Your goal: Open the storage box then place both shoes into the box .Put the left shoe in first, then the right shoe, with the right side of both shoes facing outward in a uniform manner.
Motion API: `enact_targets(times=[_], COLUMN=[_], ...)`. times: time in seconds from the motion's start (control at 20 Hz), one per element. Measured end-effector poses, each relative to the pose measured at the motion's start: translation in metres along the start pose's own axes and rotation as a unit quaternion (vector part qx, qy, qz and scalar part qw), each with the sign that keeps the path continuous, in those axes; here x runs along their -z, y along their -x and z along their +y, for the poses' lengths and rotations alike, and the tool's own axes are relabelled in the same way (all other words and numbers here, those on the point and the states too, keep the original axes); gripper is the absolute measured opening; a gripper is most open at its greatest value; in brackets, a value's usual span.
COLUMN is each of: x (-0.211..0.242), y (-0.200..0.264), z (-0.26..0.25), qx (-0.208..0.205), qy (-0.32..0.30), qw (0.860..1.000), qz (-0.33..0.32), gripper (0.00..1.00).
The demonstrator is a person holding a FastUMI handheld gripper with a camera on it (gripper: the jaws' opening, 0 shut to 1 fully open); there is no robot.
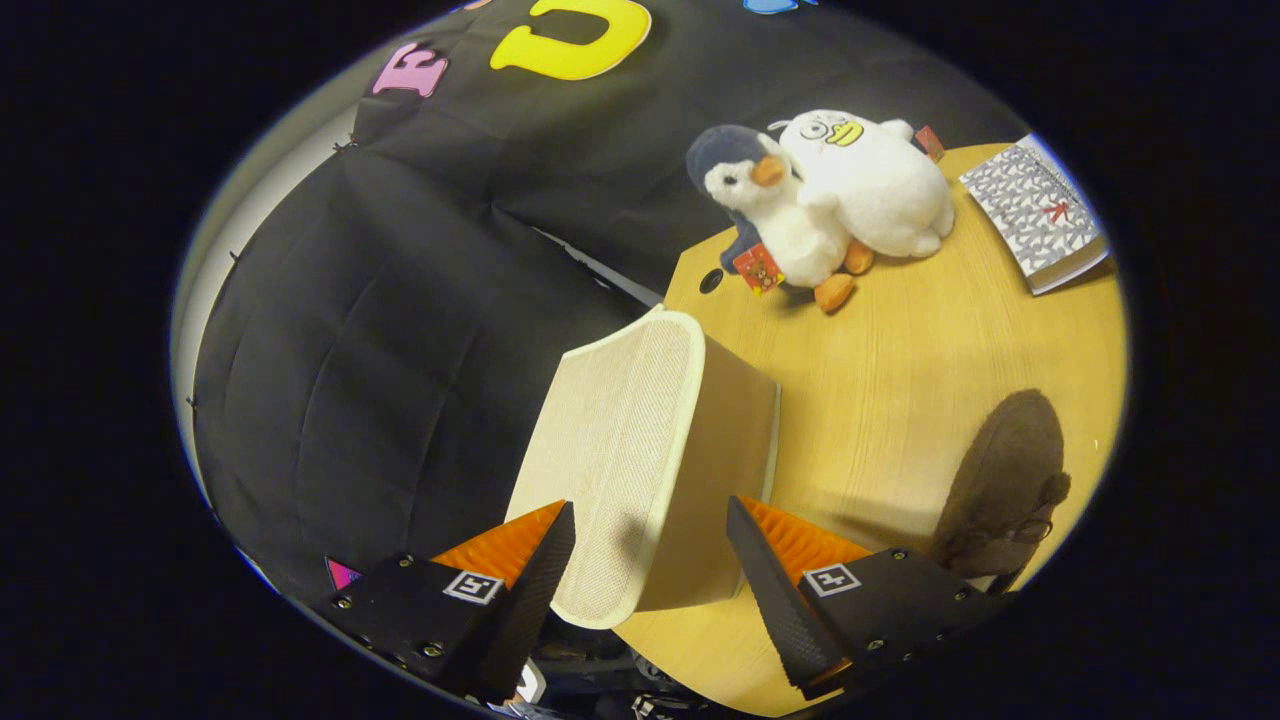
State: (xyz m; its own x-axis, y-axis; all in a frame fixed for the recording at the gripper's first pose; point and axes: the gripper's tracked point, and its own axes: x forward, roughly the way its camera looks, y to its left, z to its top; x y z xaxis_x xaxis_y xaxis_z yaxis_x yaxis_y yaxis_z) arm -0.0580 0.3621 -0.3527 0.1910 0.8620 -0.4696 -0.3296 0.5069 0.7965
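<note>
**Storage box not yet opened; gripper poised around it**

The hand-held gripper (650, 525) is spread wide and holds nothing, its fingers standing either side of the cream, woven-textured fabric storage box (640, 450) without pressing it. The box sits on the light wooden worktop (900, 380), near its edge. By my reading, opening the box is the step in hand; next the fingers must find its lid or flap, whose seam is hard to make out. A dark brown fuzzy slipper-like shoe (1005, 480) lies beside the box, partly cut off; the second shoe I cannot place.
</note>
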Motion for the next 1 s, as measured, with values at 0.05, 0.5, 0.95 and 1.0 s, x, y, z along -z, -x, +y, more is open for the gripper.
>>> enact_targets(times=[0.05, 0.5, 0.95, 1.0], x=[0.003, -0.002, -0.001, 0.0], y=[-0.005, -0.013, -0.005, -0.006], z=[-0.001, 0.019, 0.041, 0.041], qx=[-0.006, -0.047, -0.085, -0.084], qy=[-0.01, -0.099, -0.062, -0.056], qw=[1.0, 0.994, 0.994, 0.995], qz=[0.006, 0.007, 0.017, 0.021], gripper=[0.93, 0.16, 0.06, 0.06])
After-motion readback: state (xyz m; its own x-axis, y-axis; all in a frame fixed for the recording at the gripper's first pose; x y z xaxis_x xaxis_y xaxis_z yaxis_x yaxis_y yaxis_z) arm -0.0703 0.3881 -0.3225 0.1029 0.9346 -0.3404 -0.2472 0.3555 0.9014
